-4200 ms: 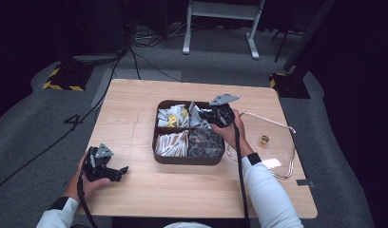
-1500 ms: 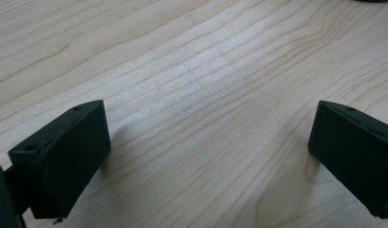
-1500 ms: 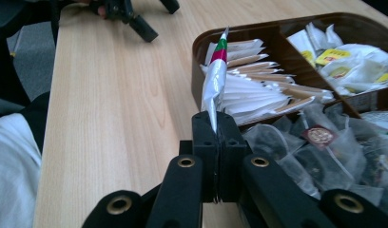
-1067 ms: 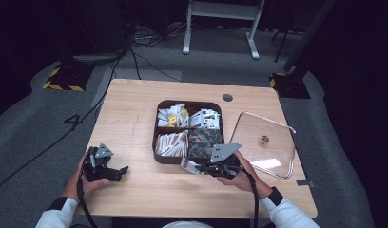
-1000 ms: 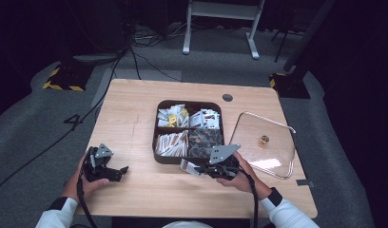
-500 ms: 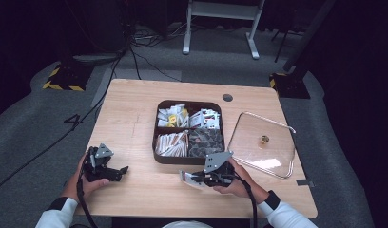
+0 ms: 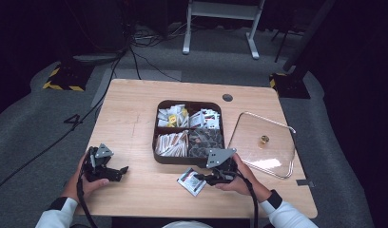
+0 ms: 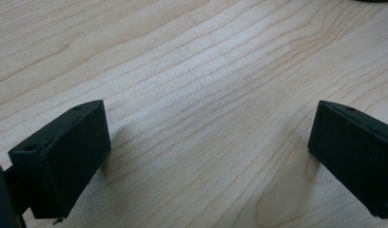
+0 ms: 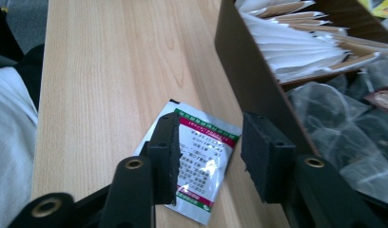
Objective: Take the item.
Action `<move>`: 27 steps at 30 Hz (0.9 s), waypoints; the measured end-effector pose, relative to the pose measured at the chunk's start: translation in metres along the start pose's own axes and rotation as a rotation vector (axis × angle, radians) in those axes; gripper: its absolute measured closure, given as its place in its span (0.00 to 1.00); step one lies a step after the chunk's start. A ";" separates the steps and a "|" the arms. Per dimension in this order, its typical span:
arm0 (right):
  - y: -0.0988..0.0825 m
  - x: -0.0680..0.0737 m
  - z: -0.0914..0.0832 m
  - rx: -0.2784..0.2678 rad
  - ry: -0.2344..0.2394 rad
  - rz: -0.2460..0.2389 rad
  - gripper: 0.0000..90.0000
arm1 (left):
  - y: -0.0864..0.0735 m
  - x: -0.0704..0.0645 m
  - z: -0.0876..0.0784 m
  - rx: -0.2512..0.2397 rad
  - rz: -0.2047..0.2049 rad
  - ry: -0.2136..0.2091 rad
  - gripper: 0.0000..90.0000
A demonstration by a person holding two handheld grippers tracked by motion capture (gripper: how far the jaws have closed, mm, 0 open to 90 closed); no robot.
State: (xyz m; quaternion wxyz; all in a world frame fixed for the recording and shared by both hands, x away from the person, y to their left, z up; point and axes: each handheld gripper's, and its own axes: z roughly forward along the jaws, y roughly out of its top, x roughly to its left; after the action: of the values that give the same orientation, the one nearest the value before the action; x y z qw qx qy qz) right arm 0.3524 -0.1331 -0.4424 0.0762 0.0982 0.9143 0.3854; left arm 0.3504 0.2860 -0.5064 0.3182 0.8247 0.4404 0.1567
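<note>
The right gripper sits low over the table, just in front of the dark tray, its jaws parted about halfway and having just been opening. In the right gripper view the sachet lies flat on the wood between and under the two black pads; the pads stand off it with a gap on each side, so nothing is pinched. The sachet is silvery white with a green and red band along its printed face, and it rests close beside the tray's near wall, outside every compartment. In the high view the same sachet lies at the gripper's tips, near the table's front edge.

The left gripper rests on the table well apart, toward the left front corner. In the left gripper view its jaws stand wide with only bare wood between them
</note>
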 end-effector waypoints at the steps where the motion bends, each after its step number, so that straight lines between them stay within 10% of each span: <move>1: 0.000 -0.002 -0.004 -0.006 -0.006 0.001 0.63 | 0.000 0.000 0.000 0.000 0.000 0.000 0.01; 27: -0.012 -0.042 -0.050 -0.096 -0.237 0.107 0.38 | 0.000 0.000 0.000 0.000 0.000 0.000 0.01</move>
State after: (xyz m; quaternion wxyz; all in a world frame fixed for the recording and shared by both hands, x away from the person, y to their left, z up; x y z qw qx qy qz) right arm 0.3808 -0.1862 -0.4138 0.1674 0.1878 0.8729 0.4179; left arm 0.3505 0.2860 -0.5064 0.3181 0.8248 0.4403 0.1568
